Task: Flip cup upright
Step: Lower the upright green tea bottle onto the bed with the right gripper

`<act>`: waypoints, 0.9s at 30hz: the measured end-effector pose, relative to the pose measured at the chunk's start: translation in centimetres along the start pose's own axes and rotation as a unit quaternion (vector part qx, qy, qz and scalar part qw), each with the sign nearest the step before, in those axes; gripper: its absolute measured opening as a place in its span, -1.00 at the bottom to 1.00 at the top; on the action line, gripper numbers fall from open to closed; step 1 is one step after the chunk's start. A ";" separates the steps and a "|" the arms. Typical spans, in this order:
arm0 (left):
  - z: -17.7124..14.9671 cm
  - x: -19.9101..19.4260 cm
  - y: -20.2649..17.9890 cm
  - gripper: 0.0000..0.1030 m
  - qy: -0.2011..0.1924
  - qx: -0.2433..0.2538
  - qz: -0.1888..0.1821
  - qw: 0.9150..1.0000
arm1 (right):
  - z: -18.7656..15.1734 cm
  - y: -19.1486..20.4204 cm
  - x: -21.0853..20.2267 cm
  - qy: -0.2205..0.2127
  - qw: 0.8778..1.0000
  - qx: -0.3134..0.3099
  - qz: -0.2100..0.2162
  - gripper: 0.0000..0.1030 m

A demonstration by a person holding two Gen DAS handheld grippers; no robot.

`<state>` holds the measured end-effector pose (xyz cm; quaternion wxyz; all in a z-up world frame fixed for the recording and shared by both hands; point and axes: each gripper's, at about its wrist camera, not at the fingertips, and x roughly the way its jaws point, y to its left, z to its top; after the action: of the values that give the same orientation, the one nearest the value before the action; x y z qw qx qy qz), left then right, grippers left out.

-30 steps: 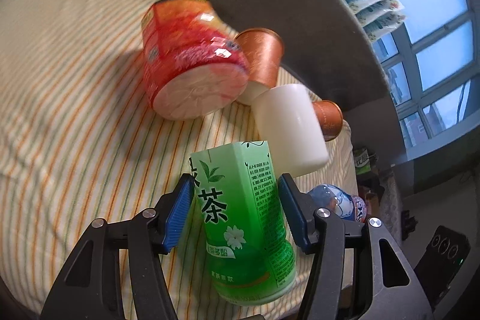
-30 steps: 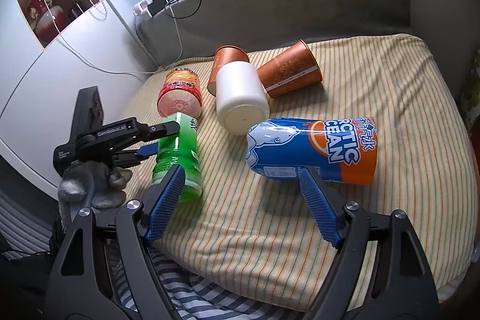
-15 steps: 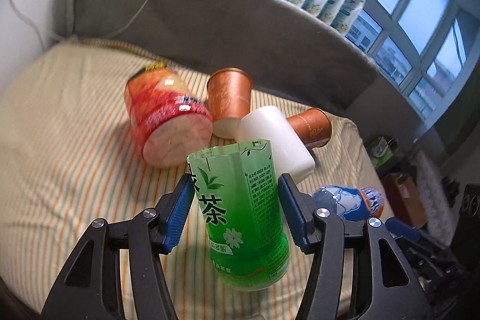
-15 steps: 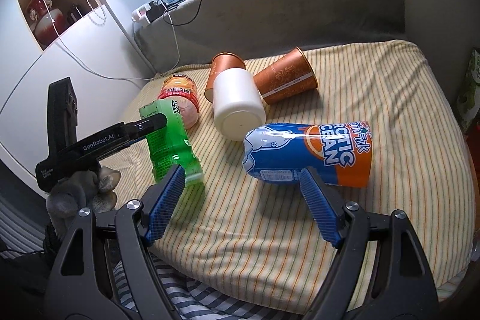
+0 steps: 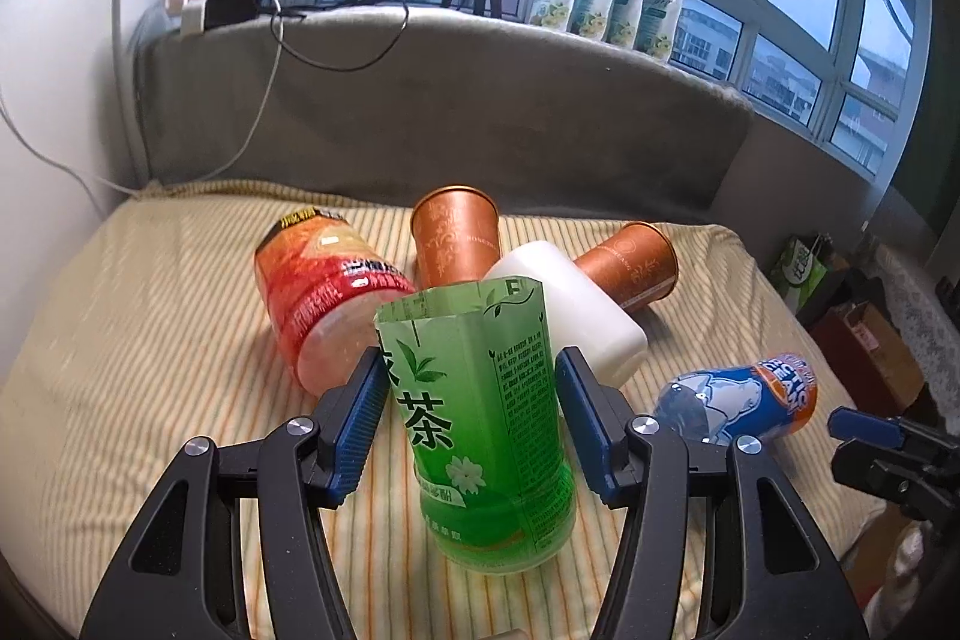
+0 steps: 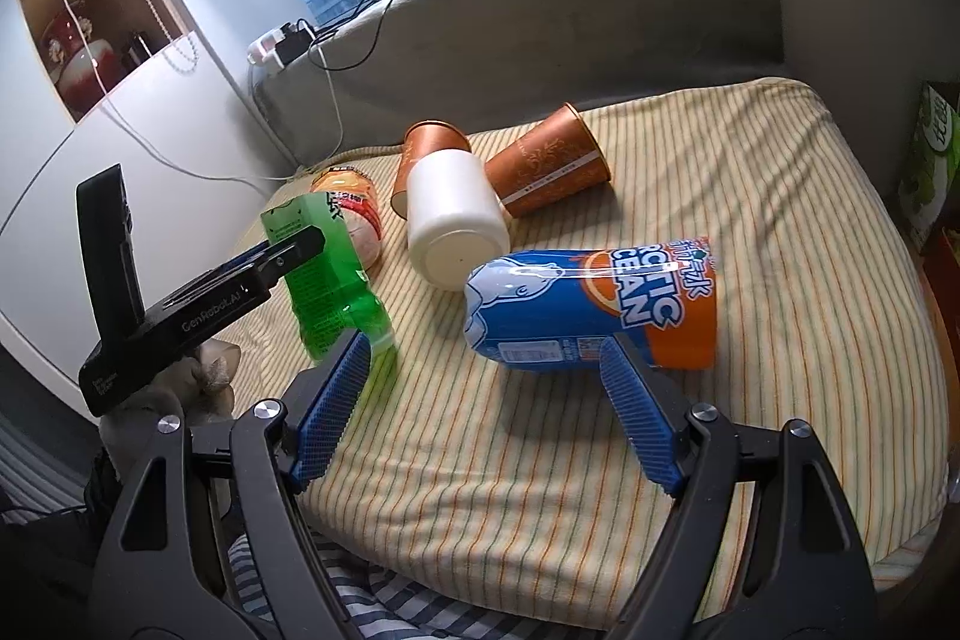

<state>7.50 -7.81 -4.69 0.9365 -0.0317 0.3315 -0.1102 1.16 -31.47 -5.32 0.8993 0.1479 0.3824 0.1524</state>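
My left gripper (image 5: 471,397) is shut on a green tea cup (image 5: 480,418) and holds it nearly upright, open end up, its base on the striped cushion (image 5: 150,310). The same cup (image 6: 324,280) shows in the right wrist view, tilted slightly, with the left gripper (image 6: 282,250) clamped on it. My right gripper (image 6: 480,400) is open and empty, just in front of a blue and orange Arctic Ocean cup (image 6: 594,310) lying on its side. That cup also shows in the left wrist view (image 5: 738,397).
A red-orange cup (image 5: 324,292), a white cup (image 5: 570,310) and two copper cups (image 5: 456,238) (image 5: 630,262) lie on their sides in a cluster behind. A grey padded backrest (image 5: 480,112) bounds the far side. The cushion's front edge (image 6: 540,580) drops off near me.
The left gripper has swung the green cup from lying on the cushion to standing nearly upright. The right gripper has stayed open in front of the blue cup.
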 end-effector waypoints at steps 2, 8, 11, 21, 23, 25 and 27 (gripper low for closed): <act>-0.1 0.2 -0.2 0.10 -0.004 0.008 0.006 1.000 | 0.0 -0.1 -0.1 -0.002 1.000 0.002 -0.001 0.59; -0.6 0.2 -1.0 0.10 -0.014 0.029 0.015 0.999 | 0.0 -0.1 -0.3 -0.011 1.000 0.001 -0.008 0.59; -0.9 -0.1 -1.3 0.09 -0.018 0.037 0.016 0.999 | 0.0 -0.1 -0.4 -0.012 1.000 0.001 -0.010 0.59; -1.8 -1.0 -2.0 0.07 -0.021 0.045 0.004 0.999 | 0.1 -0.2 -0.8 -0.017 1.000 0.002 -0.015 0.59; -2.1 -1.2 -2.4 0.07 -0.023 0.050 0.003 0.998 | 0.1 -0.2 -0.8 -0.017 1.000 0.002 -0.015 0.59; -2.4 -1.5 -2.8 0.07 -0.025 0.058 0.003 0.998 | 0.1 -0.2 -0.8 -0.017 1.000 0.002 -0.015 0.59; -2.8 -1.7 -3.1 0.06 -0.025 0.063 0.001 0.998 | 0.0 -0.3 -0.8 -0.018 1.000 0.002 -0.015 0.59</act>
<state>3.91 -10.44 -5.38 0.9448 0.0249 0.3003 -0.1288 0.68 -32.07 -4.88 0.9076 0.1470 0.3690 0.1356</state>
